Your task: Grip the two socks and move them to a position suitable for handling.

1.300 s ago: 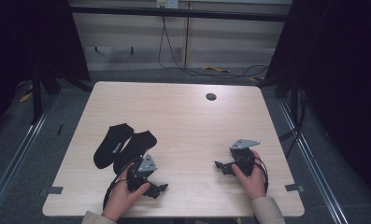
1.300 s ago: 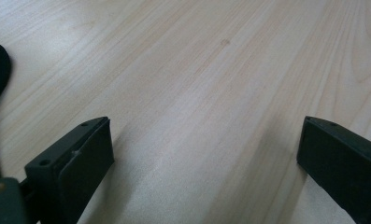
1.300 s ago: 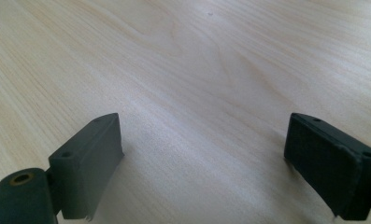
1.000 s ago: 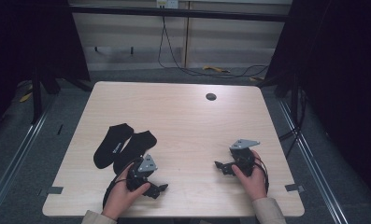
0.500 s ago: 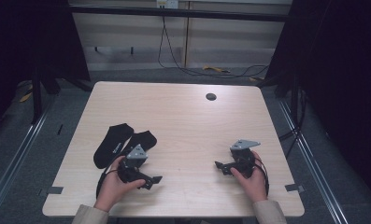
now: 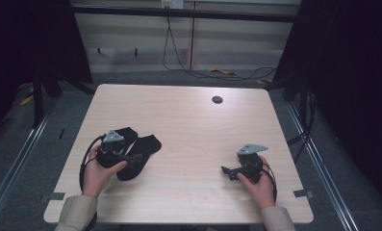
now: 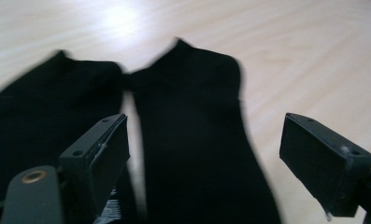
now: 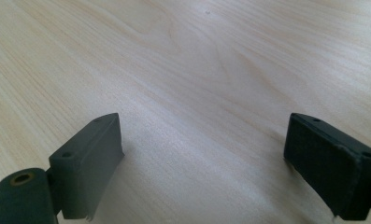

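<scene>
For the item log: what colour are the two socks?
Plain black socks, clearest in the left gripper view.

My left gripper (image 6: 123, 157) black, grey three-cornered plate on top, black cable looping behind, my right gripper (image 6: 230, 172) the same, blocky black jaws with small screw holes, brass rivet, my sleeves (image 6: 75, 211) beige

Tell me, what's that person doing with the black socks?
A person holds a gripper in each hand at a wooden table. The left gripper is over two black socks lying side by side, its jaws just closing a little but still open, not pinching yet. The right gripper waits open above bare wood.
</scene>
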A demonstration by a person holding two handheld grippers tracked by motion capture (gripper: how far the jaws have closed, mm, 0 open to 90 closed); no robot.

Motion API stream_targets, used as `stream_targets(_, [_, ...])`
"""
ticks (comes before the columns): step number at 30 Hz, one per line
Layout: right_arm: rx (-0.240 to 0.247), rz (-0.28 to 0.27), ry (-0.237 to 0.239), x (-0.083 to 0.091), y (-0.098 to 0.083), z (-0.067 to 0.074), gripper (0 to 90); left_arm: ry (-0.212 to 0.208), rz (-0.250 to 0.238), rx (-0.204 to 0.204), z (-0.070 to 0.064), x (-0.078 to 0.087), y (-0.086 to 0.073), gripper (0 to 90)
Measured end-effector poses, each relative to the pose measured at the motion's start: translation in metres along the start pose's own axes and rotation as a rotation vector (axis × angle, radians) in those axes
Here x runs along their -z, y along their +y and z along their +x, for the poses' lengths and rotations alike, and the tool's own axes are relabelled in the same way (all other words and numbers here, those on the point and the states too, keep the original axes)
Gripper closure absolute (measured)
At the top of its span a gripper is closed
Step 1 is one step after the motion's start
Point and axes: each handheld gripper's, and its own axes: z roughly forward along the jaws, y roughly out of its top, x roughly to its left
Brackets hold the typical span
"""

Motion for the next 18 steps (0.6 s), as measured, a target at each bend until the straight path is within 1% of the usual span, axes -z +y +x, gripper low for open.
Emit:
stream_targets(2, [0.000,0.000,0.000,0.000,0.000,0.000,10.7,0.036,-0.012,0.013,0.009,-0.001,0.000,17.4])
stream_targets(3, [0.000,0.000,0.000,0.000,0.000,0.000,10.7,0.054,-0.004,0.011,0.014,-0.002,-0.001,18.8])
stream_targets(6, [0.000,0.000,0.000,0.000,0.000,0.000,10.7,0.104,0.003,0.036,0.027,-0.004,-0.003,21.6])
stream_targets(9, [0.000,0.000,0.000,0.000,0.000,0.000,10.7,0.163,0.028,0.049,0.038,-0.006,-0.006,23.4])
stream_targets(10, [0.000,0.000,0.000,0.000,0.000,0.000,10.7,0.169,0.031,0.059,0.040,-0.007,-0.007,23.9])
stream_targets(12, [0.000,0.000,0.000,0.000,0.000,0.000,10.7,0.200,0.043,0.065,0.045,-0.009,-0.010,25.5])
stream_targets(14, [0.000,0.000,0.000,0.000,0.000,0.000,10.7,0.208,0.049,0.083,0.048,-0.012,-0.012,27.6])
stream_targets(15, [0.000,-0.001,0.000,0.000,0.000,0.000,10.7,0.208,0.049,0.083,0.048,-0.012,-0.012,27.8])
stream_targets(16, [0.000,0.000,0.000,0.000,0.000,0.000,10.7,0.229,0.083,0.075,0.048,-0.015,-0.015,29.2])
stream_targets(17, [0.000,0.000,0.000,0.000,0.000,0.000,10.8,0.229,0.064,0.094,0.048,-0.016,-0.016,29.7])
stream_targets(18, [0.001,-0.003,0.002,0.000,0.000,0.000,10.7,0.229,0.064,0.094,0.048,-0.016,-0.016,32.3])
